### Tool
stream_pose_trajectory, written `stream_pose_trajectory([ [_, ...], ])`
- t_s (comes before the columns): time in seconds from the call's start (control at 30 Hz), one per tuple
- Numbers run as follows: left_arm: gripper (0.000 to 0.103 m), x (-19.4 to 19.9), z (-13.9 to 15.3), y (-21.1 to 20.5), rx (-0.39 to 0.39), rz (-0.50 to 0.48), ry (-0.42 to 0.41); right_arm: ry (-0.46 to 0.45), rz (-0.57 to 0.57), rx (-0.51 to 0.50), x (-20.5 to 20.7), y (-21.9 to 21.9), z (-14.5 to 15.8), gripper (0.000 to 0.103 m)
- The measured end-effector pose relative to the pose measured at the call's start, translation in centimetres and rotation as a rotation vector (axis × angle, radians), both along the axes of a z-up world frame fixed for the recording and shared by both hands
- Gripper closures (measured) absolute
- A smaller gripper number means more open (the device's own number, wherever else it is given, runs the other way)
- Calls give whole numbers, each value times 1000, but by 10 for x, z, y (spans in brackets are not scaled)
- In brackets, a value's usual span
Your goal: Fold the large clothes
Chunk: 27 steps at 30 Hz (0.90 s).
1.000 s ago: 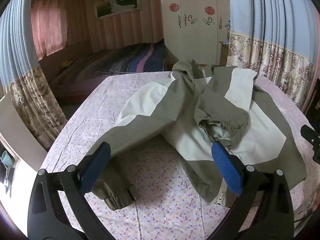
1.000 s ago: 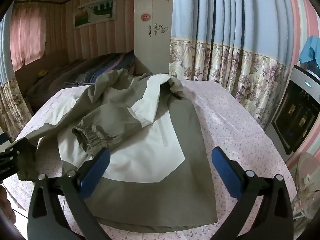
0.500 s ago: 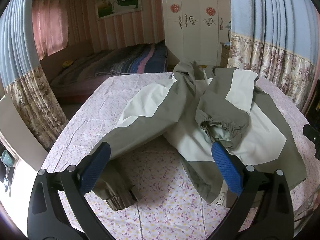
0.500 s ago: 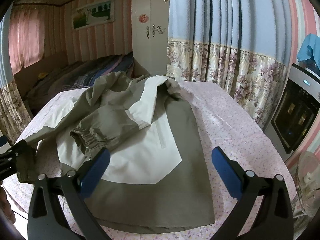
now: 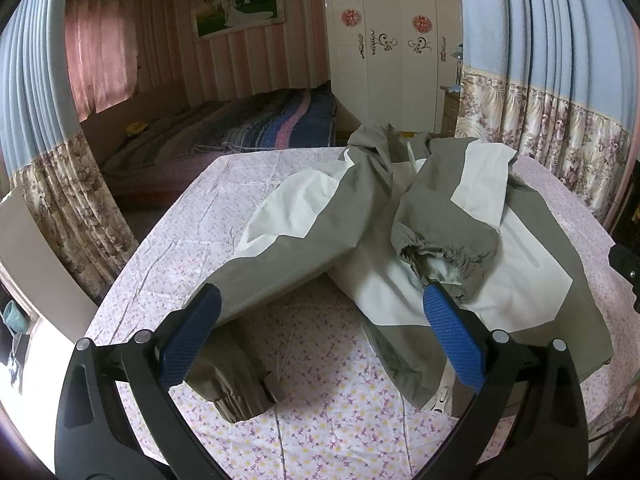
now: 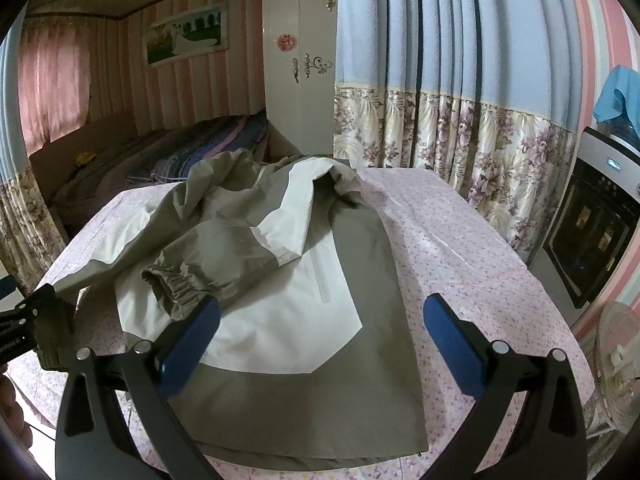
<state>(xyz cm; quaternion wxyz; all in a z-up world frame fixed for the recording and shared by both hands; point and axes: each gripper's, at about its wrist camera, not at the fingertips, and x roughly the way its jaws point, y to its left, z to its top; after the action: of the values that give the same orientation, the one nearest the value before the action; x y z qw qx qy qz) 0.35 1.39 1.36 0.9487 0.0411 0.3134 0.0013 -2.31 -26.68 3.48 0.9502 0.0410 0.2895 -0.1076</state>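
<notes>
A grey and white jacket (image 5: pixel 472 240) lies on the table with the floral cloth (image 5: pixel 320 420); it also shows in the right wrist view (image 6: pixel 304 320). One sleeve (image 5: pixel 444 236) is folded across the body, its elastic cuff (image 6: pixel 176 286) on the white panel. The other sleeve (image 5: pixel 280 256) stretches to the near left, its cuff (image 5: pixel 244 404) between my left fingers' line of sight. My left gripper (image 5: pixel 320 336) is open and empty above that sleeve. My right gripper (image 6: pixel 320 340) is open and empty above the jacket's hem.
A bed (image 5: pixel 240 132) and a white wardrobe (image 5: pixel 392 40) stand behind the table. Floral curtains (image 6: pixel 460 140) hang at the right. An oven (image 6: pixel 596 232) and a fan (image 6: pixel 616 364) stand right of the table. The table's edges fall close at left and front.
Both grippers have drawn back and risen slightly; the jacket looks a little lower and farther in both views. The jacket itself has not moved.
</notes>
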Motion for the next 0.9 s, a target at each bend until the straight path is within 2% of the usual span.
stream_pose_trajectory([
  [0.9,3,0,3,-3,3,7,1,-1,4,18,5,0,-5,2],
])
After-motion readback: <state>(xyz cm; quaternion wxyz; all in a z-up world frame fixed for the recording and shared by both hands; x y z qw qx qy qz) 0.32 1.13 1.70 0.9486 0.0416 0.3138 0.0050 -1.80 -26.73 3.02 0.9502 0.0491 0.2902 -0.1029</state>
